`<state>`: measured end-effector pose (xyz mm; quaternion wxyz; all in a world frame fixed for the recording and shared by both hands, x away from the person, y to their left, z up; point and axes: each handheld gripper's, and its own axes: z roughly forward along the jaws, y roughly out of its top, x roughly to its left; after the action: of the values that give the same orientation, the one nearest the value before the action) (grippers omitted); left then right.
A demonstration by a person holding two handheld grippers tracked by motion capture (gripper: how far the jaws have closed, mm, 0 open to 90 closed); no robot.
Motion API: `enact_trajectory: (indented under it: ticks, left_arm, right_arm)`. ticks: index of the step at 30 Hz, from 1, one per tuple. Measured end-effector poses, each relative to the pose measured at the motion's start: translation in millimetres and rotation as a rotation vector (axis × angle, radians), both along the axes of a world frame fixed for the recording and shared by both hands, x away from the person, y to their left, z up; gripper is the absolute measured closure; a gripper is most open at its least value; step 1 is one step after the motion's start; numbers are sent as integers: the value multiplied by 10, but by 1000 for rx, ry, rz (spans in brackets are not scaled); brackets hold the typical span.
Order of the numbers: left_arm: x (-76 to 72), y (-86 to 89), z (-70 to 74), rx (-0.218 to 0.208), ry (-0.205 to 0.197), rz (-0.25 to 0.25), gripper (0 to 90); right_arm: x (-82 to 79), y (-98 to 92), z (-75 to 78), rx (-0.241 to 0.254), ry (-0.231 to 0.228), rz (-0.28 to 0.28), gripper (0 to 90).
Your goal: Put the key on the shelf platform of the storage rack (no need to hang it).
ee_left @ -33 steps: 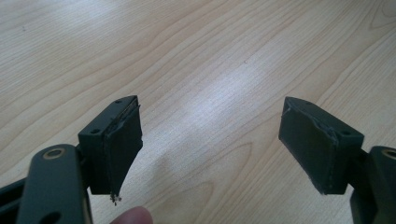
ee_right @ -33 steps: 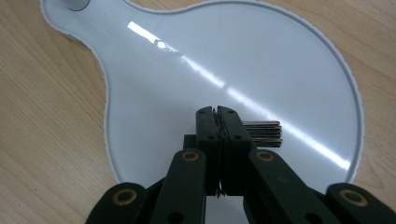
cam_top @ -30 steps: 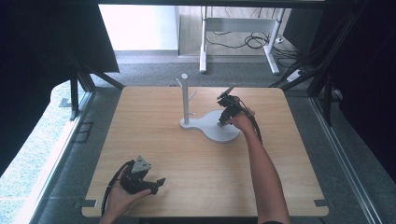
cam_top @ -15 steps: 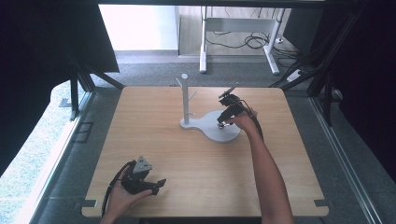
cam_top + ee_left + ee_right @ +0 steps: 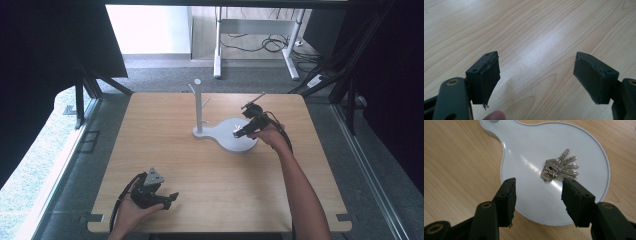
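A: Compared with a second ago, our right gripper (image 5: 243,131) has slid a little toward us over the dish (image 5: 227,142), and we now look straight down on the keys (image 5: 559,169).

B: Where do the keys lie?

A: On the white dish, roughly in its middle, fanned flat with the ring at the near end. They sit just beyond the right gripper's (image 5: 537,192) jaws and a bit to one side of the gap. No contact yet.

B: And the jaws?

A: Spread apart, nothing between them. That small shift seems to us a lining-up move: the gap is almost centred on the bunch, so we judge the grasp is about to start, not begun.

B: The left gripper (image 5: 152,192)?

A: It has not moved in that second. It rests low at the near edge of the table (image 5: 165,150), well apart from the dish. In its own view the left gripper (image 5: 536,77) has its jaws wide and sees bare wood.

B: What comes after the grasp?

A: Likely the post (image 5: 198,107) with its pegs, standing at the dish's narrow end. Hanging the keys there looks like the aim, though that is our guess.

B: Any risk?

A: The keys lie flat on a smooth surface, so the jaws may push them along instead of closing on them. We should catch the thick stack at the ring.
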<state>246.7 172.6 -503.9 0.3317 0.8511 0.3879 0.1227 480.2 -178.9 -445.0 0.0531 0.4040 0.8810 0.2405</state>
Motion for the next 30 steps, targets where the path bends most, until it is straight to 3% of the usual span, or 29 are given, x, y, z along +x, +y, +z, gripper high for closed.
enact_trajectory:
  ticks: [6,12,18,23,30]
  left_arm:
    - [-3,-20,2,3,-2,1,214]
    - [-9,-20,12,3,-6,-1,215]
    - [-7,-30,-2,9,-4,0,215]
    - [-9,-46,-4,13,-10,0,215]
    - [-24,-109,-14,25,-7,-12,215]
  right_arm:
    - [-281,-124,-18,25,-39,28,406]
    - [-549,-256,-76,26,-45,44,401]
    - [-905,-451,-141,63,-60,48,407]
    - [-1188,-633,-235,107,-83,33,409]
    - [-1458,-821,-377,114,-108,2,414]
